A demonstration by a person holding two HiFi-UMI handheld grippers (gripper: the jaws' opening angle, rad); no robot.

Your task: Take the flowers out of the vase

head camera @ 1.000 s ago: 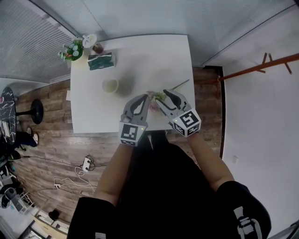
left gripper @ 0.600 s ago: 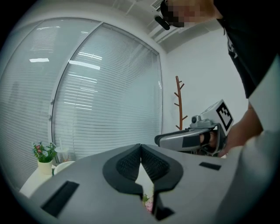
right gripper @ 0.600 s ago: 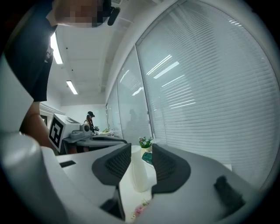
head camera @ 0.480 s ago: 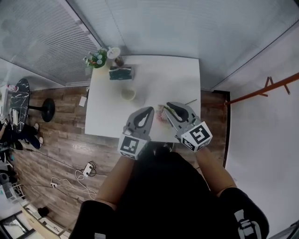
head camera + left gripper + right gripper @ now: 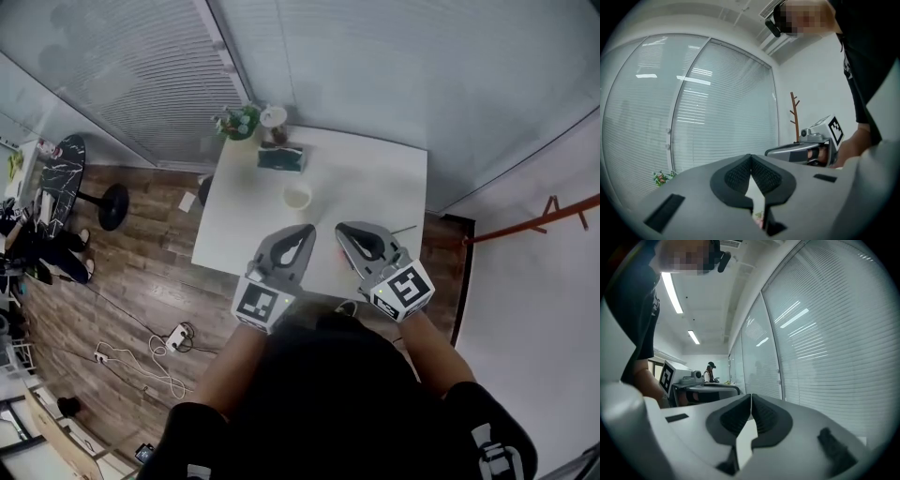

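Left gripper point(image 5: 302, 232) and right gripper point(image 5: 349, 232) held level above the white table point(image 5: 375, 178), both pinched together on nothing, the right's jaws having just closed; flowers point(image 5: 758, 218) lie beneath, outside the vase point(image 5: 297, 196); removal judged complete.

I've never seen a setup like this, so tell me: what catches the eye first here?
Two grey grippers with square-marker cubes, the left gripper and the right gripper, are held side by side above a white table, both shut and empty; the right's jaws have just been closing on nothing. On the table stand a white round vessel and a green box, with a small potted plant by the far corner.
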